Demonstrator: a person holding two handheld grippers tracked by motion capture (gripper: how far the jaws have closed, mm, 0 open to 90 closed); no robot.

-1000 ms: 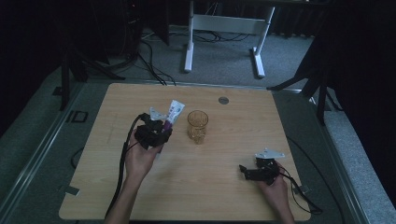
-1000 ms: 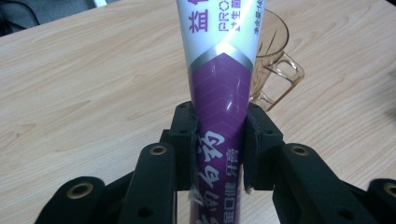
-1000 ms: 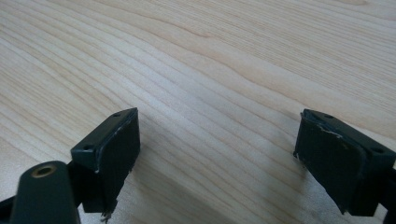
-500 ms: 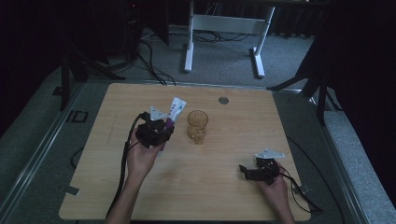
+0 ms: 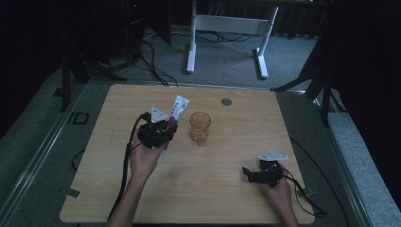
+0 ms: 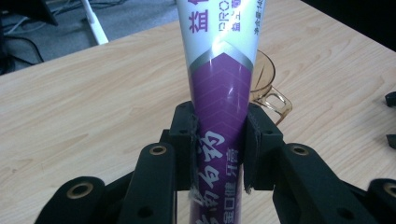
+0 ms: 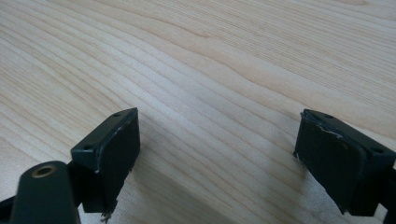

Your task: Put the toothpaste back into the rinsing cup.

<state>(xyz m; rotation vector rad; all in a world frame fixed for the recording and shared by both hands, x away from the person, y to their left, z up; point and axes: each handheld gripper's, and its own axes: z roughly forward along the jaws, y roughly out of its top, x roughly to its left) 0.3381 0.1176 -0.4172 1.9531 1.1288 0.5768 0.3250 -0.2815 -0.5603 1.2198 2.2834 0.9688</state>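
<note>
My left gripper [image 5: 166,127] is shut on a white and purple toothpaste tube [image 5: 178,109], held tilted up just left of an amber glass mug [image 5: 200,127] that stands upright mid-table. In the left gripper view the tube [image 6: 219,88] runs up between the black pads [image 6: 183,135], which press on its purple part, and the mug [image 6: 268,88] shows behind it to the right. My right gripper [image 5: 247,174] rests low at the table's front right, pointing left, open. In the right gripper view its pads [image 7: 116,149] stand wide apart over bare wood.
The wooden table [image 5: 246,127] has a small round metal grommet [image 5: 226,101] near its far edge. Cables trail from both grippers across the table's front edge. A white stand [image 5: 227,28] and dark cables lie on the floor beyond the table.
</note>
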